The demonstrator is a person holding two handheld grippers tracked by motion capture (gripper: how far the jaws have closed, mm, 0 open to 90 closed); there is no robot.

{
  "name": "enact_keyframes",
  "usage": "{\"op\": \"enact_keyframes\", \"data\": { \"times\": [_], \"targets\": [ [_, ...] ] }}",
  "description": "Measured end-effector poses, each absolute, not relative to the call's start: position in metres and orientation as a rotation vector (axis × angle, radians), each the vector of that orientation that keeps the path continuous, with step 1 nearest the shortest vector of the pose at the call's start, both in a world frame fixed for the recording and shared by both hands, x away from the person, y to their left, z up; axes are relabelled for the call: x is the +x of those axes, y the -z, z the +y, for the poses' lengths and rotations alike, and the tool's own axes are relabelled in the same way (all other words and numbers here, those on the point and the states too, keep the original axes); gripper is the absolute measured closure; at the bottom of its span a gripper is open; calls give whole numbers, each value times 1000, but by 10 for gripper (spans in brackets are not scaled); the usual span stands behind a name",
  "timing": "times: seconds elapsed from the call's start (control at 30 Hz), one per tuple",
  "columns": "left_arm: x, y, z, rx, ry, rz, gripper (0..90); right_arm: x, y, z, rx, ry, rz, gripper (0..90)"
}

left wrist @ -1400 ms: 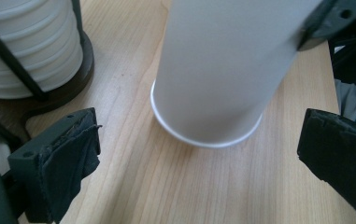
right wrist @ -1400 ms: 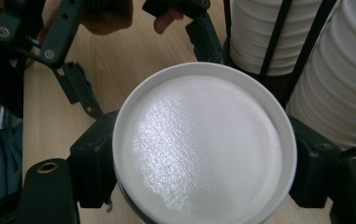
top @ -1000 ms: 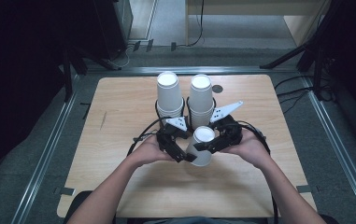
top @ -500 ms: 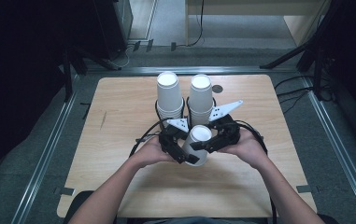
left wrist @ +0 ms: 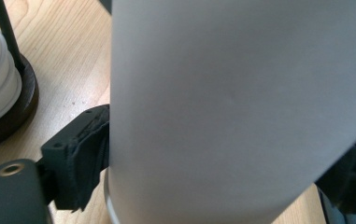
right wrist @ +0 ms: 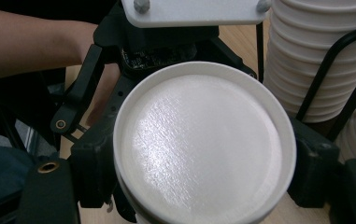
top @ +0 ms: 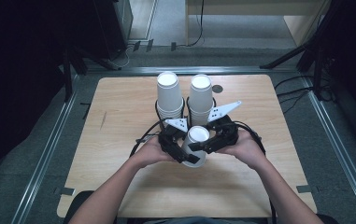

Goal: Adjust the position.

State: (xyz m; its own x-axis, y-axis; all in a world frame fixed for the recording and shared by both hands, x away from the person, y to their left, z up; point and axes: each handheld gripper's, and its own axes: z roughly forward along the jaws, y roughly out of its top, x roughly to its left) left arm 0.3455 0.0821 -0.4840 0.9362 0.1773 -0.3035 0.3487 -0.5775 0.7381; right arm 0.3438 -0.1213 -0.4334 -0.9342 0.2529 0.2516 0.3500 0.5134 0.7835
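High view: both forearms enter from bottom, hands meeting mid-table around inverted white paper cup (top: 196, 142). Left gripper (top: 181, 148) jaws just been closing, cup between them, pads at its wall. Right gripper (top: 209, 143) half-open jaws clamp cup's other side. Two upside-down white cup stacks (top: 167, 95) behind. No readable writing.

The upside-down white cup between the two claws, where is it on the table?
In the high view the upside-down cup sits mid-table between the left claw and right claw, just in front of the two cup stacks.
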Motion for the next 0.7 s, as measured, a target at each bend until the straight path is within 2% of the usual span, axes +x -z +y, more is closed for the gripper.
{"op": "enact_keyframes", "data": {
  "times": [0.47, 0.57, 0.7],
  "targets": [
    [345, 479, 82, 2233, 251, 317, 181, 349, 436, -123, -561, 1358, -2579, 245],
    [345, 479, 82, 2245, 244, 320, 180, 348, 437, -122, -569, 1326, -2585, 183],
    [347, 476, 86, 2257, 222, 327, 180, 349, 436, -125, -573, 1310, -2615, 182]
  ]
}}
